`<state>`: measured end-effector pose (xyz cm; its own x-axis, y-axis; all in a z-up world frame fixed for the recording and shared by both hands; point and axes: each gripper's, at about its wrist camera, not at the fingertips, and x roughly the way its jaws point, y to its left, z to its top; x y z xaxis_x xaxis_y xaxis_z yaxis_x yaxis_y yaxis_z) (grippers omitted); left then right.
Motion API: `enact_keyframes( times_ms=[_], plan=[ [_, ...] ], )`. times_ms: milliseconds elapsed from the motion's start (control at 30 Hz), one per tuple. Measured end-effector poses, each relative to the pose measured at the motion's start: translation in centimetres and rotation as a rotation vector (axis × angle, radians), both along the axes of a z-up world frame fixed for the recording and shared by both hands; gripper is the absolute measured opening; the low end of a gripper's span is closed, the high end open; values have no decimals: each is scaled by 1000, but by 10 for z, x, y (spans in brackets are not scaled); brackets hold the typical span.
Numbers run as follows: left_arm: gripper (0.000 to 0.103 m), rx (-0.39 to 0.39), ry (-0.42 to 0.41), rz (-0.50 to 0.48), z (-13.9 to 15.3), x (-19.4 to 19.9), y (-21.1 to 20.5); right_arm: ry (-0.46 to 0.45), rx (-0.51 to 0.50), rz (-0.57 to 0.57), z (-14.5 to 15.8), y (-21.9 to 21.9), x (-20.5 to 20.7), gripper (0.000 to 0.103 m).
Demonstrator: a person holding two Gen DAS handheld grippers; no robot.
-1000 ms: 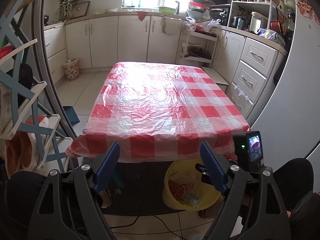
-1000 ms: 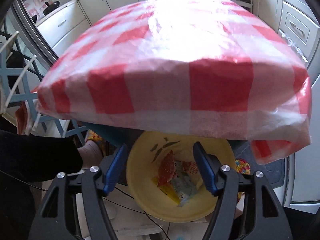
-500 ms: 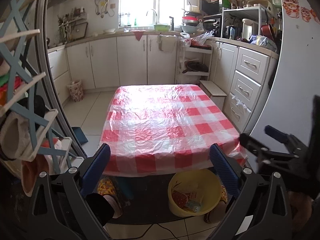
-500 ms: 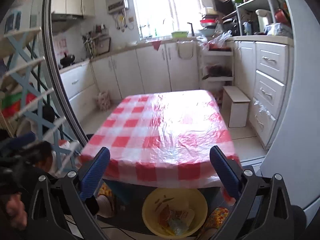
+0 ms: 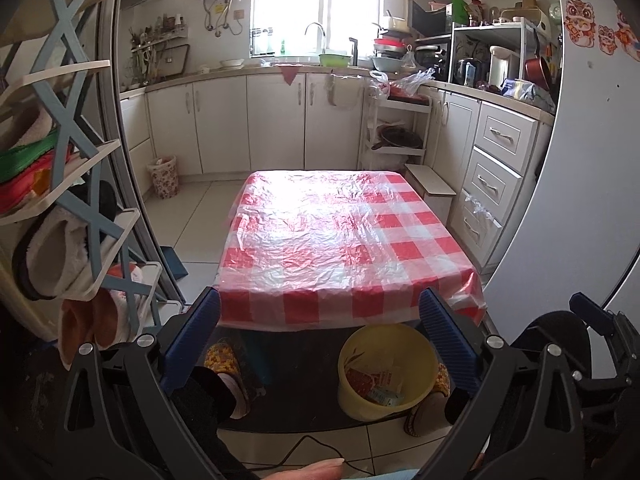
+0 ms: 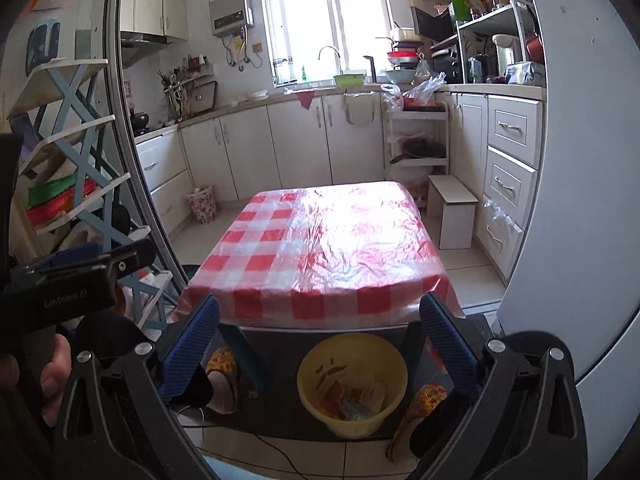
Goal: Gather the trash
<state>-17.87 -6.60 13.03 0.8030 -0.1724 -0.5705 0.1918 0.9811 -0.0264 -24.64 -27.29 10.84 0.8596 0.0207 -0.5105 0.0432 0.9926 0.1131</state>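
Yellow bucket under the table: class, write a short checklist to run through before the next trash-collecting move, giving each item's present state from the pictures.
1. Left gripper empty, jaws wide after just opening: ok.
2. Right gripper empty, jaws wide after just opening: ok.
3. Yellow bucket upright on the floor: ok.
4. Wrappers inside the bucket: ok.
5. Checked tablecloth free of trash: ok.
6. Trash left on the floor: cannot tell.

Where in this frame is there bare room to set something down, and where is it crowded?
The checked tablecloth is bare edge to edge. White floor tiles between the table and the floral bin are free. Crowded: the yellow bucket with wrappers between slippered feet under the table's near edge, and the right-hand counter.
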Motion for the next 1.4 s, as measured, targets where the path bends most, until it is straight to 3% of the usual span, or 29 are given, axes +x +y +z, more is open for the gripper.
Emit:
enact_keyframes(
  times_ms=[300,533,800,1400],
  plan=[
    [95,13,-3,2,-2,-19,-1,-48,-38,-4,11,10,-17,96],
    [95,4,-48,29,14,-28,4,-102,-63,18,30,17,-23,96],
    [95,-7,-97,47,34,-44,6,-92,-42,9,35,17,-33,96],
    [95,12,-115,64,39,-59,7,-97,-54,3,36,19,-46,96]
  ],
)
